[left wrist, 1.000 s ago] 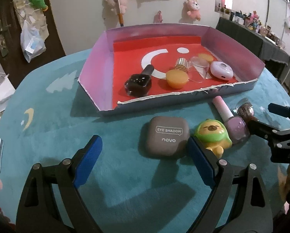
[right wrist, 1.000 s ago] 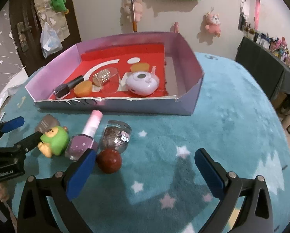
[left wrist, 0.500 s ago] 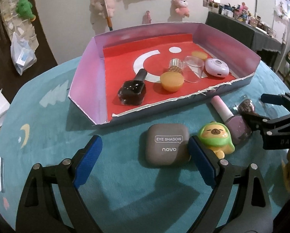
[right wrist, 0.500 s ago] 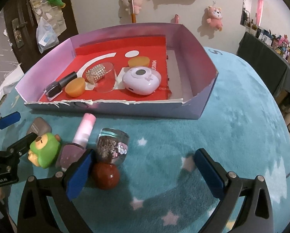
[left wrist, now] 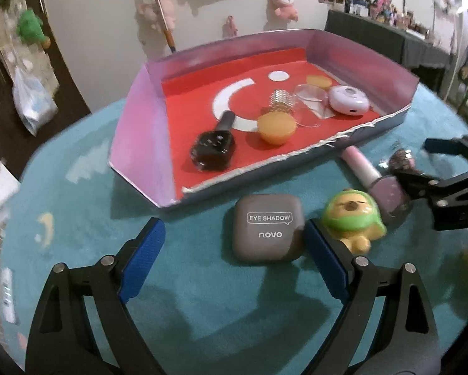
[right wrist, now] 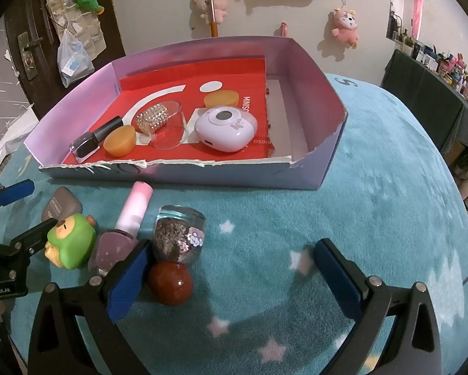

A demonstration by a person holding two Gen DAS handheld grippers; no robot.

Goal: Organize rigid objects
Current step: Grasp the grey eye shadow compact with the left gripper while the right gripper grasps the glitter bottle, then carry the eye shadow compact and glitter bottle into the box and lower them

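On the teal rug, the brown eye shadow case [left wrist: 267, 227] lies in front of the cardboard tray [left wrist: 140, 131], beside a green toy [left wrist: 351, 220]. Both the left gripper [left wrist: 232, 254] and right gripper [right wrist: 229, 276] are wide open, holding nothing.

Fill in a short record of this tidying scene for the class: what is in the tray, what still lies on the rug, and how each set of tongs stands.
tray: black nail polish bottle, two orange domes, clear cup, white gadget
on rug: eye shadow case, green-hooded toy, pink nail polish, glitter jar, red ball
left tongs: open, holding nothing
right tongs: open, holding nothing
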